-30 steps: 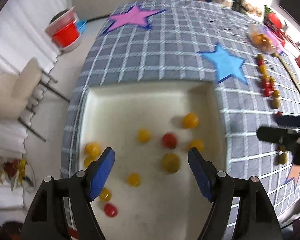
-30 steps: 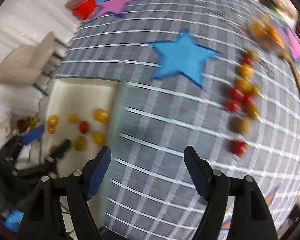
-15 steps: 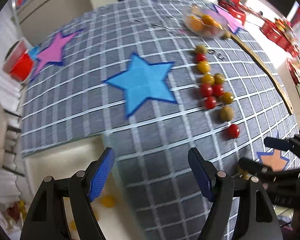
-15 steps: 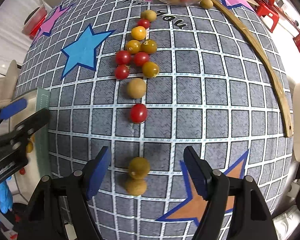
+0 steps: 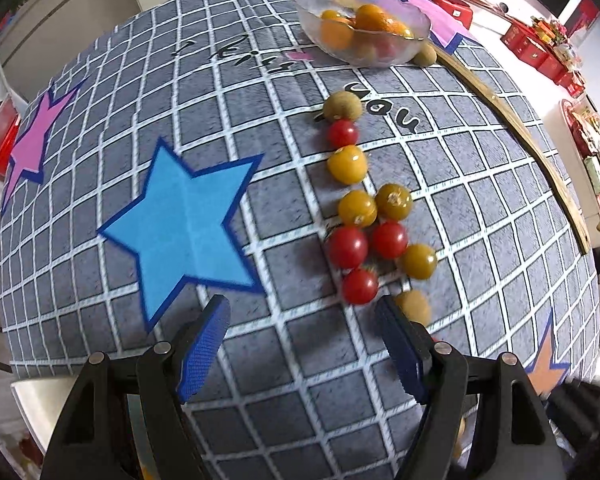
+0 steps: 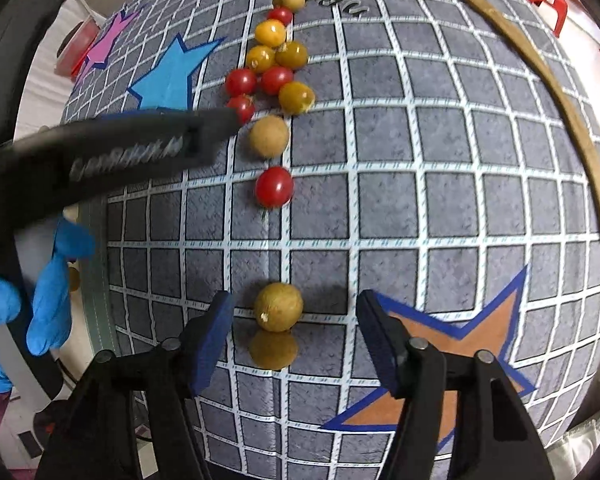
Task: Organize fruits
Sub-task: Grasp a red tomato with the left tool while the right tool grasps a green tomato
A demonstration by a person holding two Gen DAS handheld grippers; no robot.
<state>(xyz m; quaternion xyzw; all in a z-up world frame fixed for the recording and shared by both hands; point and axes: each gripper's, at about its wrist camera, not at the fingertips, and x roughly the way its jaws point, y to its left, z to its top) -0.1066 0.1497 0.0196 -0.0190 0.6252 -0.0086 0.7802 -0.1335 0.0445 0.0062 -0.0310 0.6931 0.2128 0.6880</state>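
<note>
A line of small red, yellow and brownish fruits lies on the grey checked tablecloth [image 5: 480, 208]. My left gripper [image 5: 304, 344] is open and empty; a red tomato [image 5: 360, 286] sits just ahead of its right finger. In the right wrist view the left gripper's finger [image 6: 120, 152] reaches toward that tomato [image 6: 242, 107]. My right gripper [image 6: 296, 340] is open, with a brown fruit [image 6: 278, 307] between its fingertips and another [image 6: 273, 350] just below. A red tomato [image 6: 274, 187] and a tan fruit [image 6: 269, 136] lie further ahead.
A glass bowl [image 5: 362, 32] of orange fruit stands at the far end. A curved wooden strip [image 6: 560, 96] runs along the right side. A cream tray edge [image 6: 92, 292] lies off the table's left side. A blue star [image 5: 184, 216] marks the cloth.
My left gripper swung from over the tray to the fruit line on the cloth. My right gripper moved in around the near brown fruit.
</note>
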